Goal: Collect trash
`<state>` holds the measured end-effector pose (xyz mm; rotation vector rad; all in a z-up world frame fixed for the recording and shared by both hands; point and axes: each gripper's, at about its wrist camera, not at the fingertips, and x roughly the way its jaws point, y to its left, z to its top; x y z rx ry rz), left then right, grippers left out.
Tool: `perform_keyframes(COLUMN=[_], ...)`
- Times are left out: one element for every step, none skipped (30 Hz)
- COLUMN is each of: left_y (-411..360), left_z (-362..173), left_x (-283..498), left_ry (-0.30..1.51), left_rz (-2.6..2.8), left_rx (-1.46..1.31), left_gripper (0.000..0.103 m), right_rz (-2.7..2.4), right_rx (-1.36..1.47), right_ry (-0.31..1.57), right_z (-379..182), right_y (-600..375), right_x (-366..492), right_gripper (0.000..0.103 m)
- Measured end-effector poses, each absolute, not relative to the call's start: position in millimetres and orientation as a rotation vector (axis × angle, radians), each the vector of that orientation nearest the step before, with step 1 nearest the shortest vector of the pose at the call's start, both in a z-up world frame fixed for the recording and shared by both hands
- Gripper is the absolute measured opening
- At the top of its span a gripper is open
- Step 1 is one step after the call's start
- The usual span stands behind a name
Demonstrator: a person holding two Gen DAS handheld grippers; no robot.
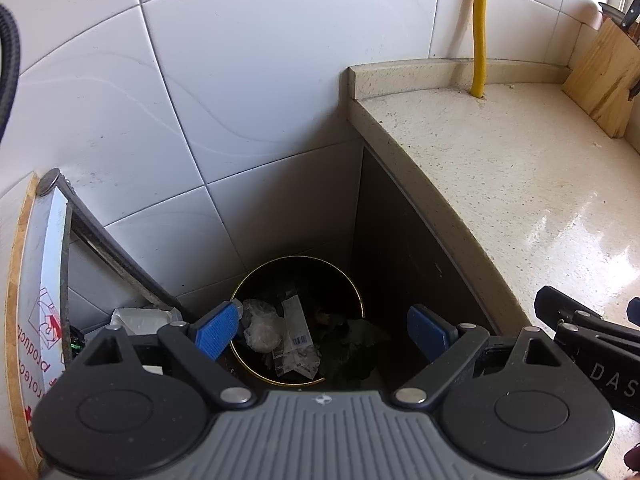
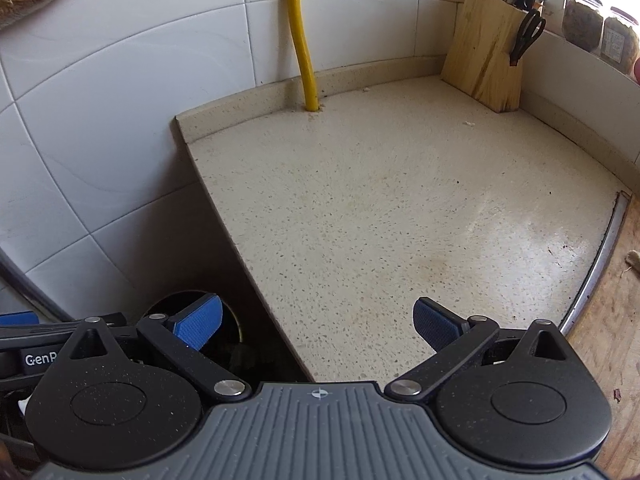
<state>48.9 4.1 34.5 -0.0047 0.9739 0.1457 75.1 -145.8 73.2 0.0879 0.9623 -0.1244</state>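
Fingers of the left gripper spread wide, empty, above the bin of wrappers beside the countertop — the right gripper equally agape over bare stone — a careless reach could tip the bin.

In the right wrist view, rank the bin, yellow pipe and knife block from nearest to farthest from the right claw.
1. Bin: lower left, below the counter edge, beside the right claw.
2. Yellow pipe: straight ahead at the back wall.
3. Knife block: far right corner of the counter.
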Motion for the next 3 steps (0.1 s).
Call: perform_keyframes(left_y=[4.2, 3.9, 4.1], left_z=[34.6, 34.5, 34.7], left_x=[48.5, 48.4, 48.2], left_ry=[0.973, 0.972, 0.971], left_rz=[0.146, 0.147, 0.147], left_rx=[-0.003, -0.003, -0.003], left_gripper=[0.088, 0.088, 0.088], right_rz=[-0.126, -0.126, -0.127], right_rx=[0.087, 0.085, 0.085], right_ry=[0.962, 0.963, 0.965], right_z=[73.0, 72.7, 72.3], right_y=[-145.3, -145.0, -144.6], right_x=[76.2, 77.2, 78.2], right_gripper=[0.103, 0.103, 0.103])
